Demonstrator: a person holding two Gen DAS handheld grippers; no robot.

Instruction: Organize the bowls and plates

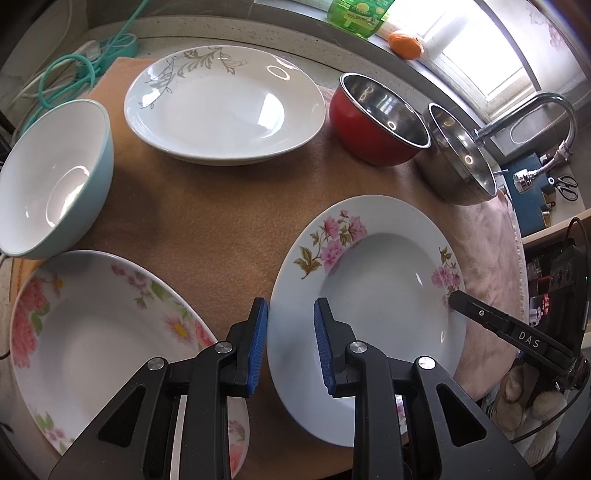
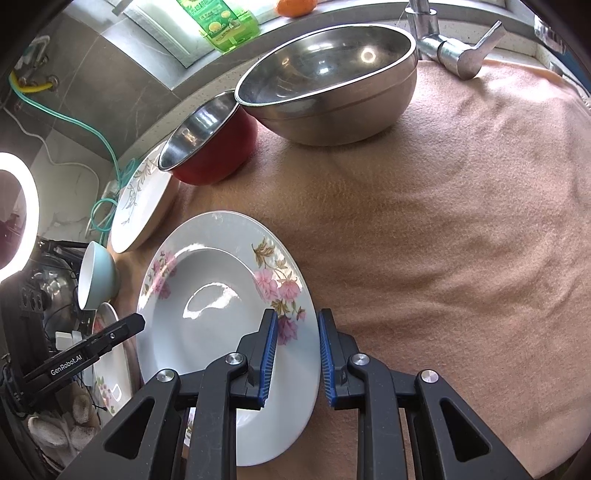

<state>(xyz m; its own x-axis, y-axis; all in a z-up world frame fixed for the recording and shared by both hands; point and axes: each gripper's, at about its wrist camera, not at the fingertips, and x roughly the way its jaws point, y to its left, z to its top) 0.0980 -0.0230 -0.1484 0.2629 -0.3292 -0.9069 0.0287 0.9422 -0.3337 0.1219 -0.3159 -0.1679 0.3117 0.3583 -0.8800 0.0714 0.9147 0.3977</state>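
Teal bowl (image 1: pixel 55 177): far left, glossy, deep, round.
Left gripper (image 1: pixel 291 347): ribbed blue pads astride floral plate (image 1: pixel 369 295) left rim, small gaps showing.
Floral plate: glazed ceramic, centre of fuzzy tan cloth (image 1: pixel 207 206).
Right gripper (image 2: pixel 295 354): astride right rim, likewise unclamped.

A green dish-soap bottle (image 1: pixel 356 16) and an orange (image 1: pixel 405 44) sit on the windowsill. A chrome faucet (image 2: pixel 456 48) stands behind the brown cloth (image 2: pixel 443 229); teal tubing (image 1: pixel 70 70) coils at the left, scissors (image 1: pixel 569 186) lie far right.
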